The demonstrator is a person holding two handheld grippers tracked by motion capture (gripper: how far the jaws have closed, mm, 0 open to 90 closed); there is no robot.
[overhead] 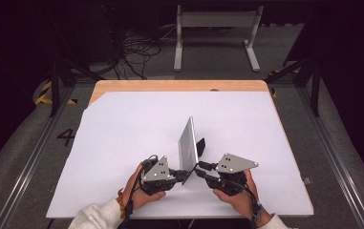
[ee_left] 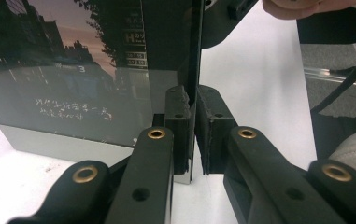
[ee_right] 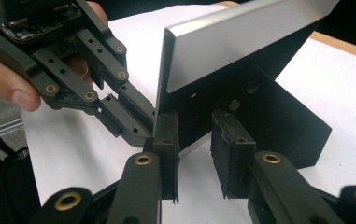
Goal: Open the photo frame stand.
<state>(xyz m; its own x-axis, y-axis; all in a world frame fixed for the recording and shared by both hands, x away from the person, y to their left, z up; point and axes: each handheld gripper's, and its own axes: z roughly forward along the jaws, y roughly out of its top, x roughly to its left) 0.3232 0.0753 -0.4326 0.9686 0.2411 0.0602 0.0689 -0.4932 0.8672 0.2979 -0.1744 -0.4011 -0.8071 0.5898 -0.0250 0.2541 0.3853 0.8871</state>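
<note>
High view: picture frame [overhead: 188, 141] upright on white tabletop [overhead: 122, 129], between left hand-held gripper [overhead: 185, 174] and right hand-held gripper [overhead: 199, 172], lower edge at both sets of jaws.

Left gripper view: jaws clamped on frame's edge. Glass front [ee_left: 73, 70] likely rigid, fragile, slippery; best gripped at edge only.

Right gripper view: jaws parted, holding nothing, just before black rear stand [ee_right: 278, 121]. Probably light.

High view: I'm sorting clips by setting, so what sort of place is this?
Probably a lab or recording studio, not a home: a white-covered table stands between floor rails, loose cables lie on grey carpet, and dark drapes surround it.
</note>
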